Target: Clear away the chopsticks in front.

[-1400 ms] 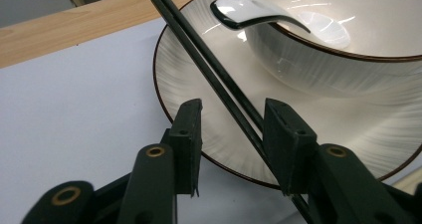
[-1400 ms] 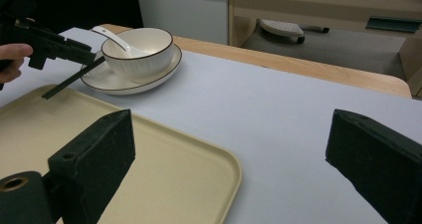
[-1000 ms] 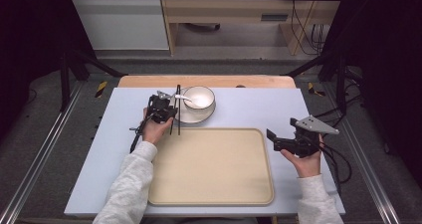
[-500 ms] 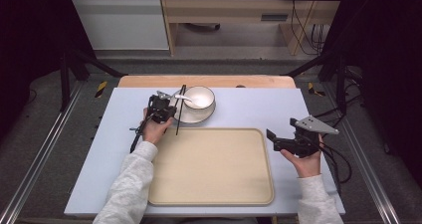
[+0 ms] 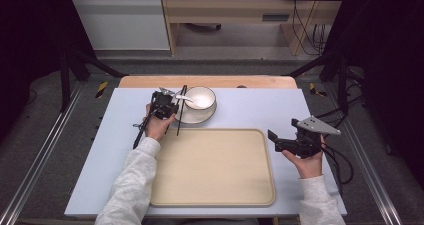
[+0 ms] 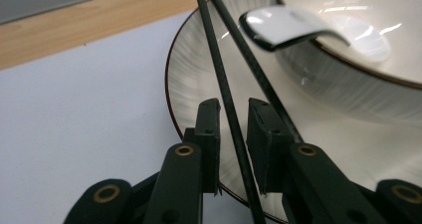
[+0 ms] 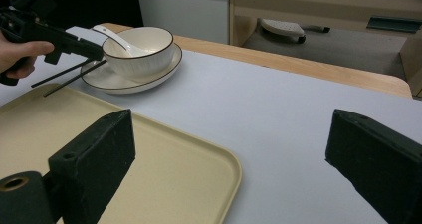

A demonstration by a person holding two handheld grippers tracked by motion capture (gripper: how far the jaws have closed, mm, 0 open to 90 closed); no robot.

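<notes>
Overhead forward-down; gripper views low, sharing bowl [image 7: 137, 45].

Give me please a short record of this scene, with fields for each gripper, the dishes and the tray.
left gripper: jaws closed on the chopsticks, beside the plate's left rim
right gripper: open, holds nothing, above the table right of the tray
chopsticks: two black sticks, one between the jaws, the other just beside it, far ends over the plate
bowl: white, stands on the plate
spoon: white, rests in the bowl, handle over the rim
tray: beige, nothing on it
</notes>
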